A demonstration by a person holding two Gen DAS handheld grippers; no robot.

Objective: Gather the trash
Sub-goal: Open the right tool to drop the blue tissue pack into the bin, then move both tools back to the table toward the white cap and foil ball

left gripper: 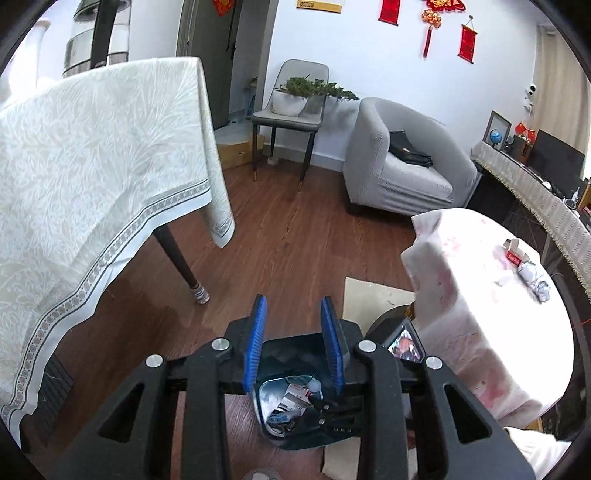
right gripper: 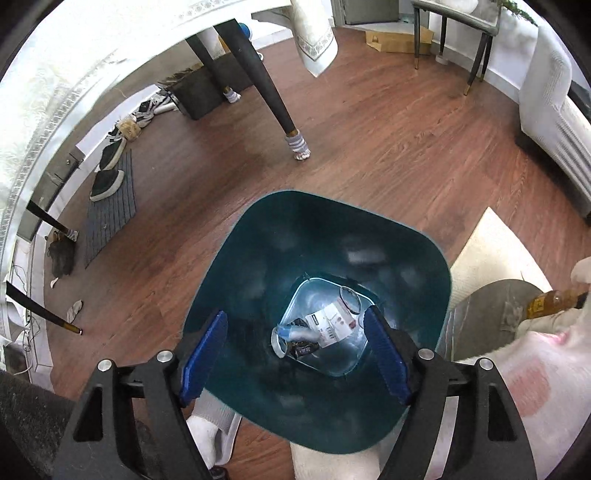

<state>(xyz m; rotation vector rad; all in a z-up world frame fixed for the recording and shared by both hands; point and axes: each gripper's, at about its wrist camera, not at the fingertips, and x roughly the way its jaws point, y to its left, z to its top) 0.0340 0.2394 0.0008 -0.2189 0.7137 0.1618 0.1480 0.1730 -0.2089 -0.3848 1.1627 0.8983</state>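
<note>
The left gripper [left gripper: 293,341] points forward and down, its blue-padded fingers [left gripper: 255,343] partly apart with nothing between them. The right gripper [right gripper: 295,360] aims steeply down, jaws spread wide and empty. A socked foot [right gripper: 207,432], apparently the person's, shows below it.

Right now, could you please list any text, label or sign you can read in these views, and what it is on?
None can be read with confidence.
Red wall banners: characters blurred.
Small red-and-white box on the round white-clothed table: white lettering too small.
White printed paper inside the dark teal plastic bin: print illegible.
</note>
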